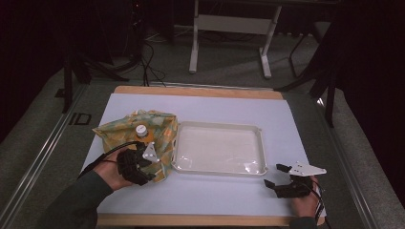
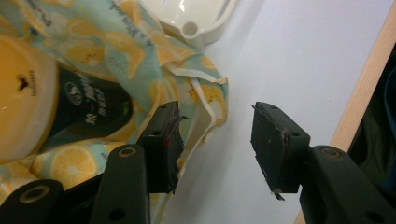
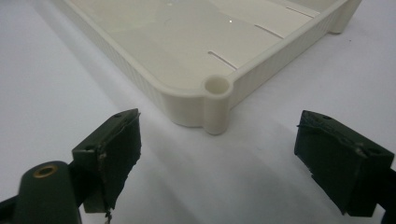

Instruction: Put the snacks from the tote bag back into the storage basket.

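A cloth bag (image 1: 143,136) printed with lemons lies on the left of the white sheet, and a bottle with a white cap (image 1: 141,129) stands inside it. My left gripper (image 1: 152,164) sits at the bag's near edge. In the left gripper view its jaws (image 2: 215,126) stand apart, one against the bag's hem (image 2: 205,93), with bare sheet between them. The dark bottle (image 2: 88,112) lies inside the bag. My right gripper (image 1: 273,174) rests open on the sheet at the near right, and its jaws (image 3: 219,135) frame the corner of the cream tray (image 3: 217,86).
The cream tray (image 1: 219,124) lies in the middle of the sheet, right of the bag, with nothing in it. The table's wooden edge (image 2: 364,93) runs close beside the left gripper. Table legs and cables stand on the floor beyond.
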`<state>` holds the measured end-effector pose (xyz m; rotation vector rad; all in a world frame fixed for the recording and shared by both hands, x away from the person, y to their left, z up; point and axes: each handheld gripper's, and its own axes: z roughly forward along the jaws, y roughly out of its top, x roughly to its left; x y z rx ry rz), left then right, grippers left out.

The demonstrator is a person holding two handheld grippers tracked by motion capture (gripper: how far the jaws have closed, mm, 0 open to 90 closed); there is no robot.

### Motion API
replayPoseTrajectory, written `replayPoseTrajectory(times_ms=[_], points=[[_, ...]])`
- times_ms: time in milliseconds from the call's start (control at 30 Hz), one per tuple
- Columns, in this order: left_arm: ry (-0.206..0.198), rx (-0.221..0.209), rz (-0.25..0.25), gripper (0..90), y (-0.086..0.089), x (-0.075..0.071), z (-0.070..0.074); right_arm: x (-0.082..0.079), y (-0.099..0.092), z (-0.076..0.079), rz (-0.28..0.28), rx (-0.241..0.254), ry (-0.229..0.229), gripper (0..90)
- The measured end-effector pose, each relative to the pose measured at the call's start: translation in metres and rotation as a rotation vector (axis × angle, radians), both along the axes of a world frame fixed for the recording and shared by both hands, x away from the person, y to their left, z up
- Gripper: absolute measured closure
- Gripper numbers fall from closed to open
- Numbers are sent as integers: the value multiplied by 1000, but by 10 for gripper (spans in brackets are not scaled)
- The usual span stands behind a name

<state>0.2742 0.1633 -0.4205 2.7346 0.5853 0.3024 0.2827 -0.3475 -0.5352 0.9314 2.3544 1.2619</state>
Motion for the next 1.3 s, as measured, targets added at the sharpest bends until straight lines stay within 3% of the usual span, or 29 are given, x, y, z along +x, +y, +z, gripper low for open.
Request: replayPoseTrajectory(times_ms=[500, 1300], points=[[-3, 16, 41, 517, 15, 13, 16, 0, 0, 0, 1, 3, 2, 143], [16, 56, 93, 501, 26, 31, 28, 0, -1, 0, 4, 8, 1, 143]])
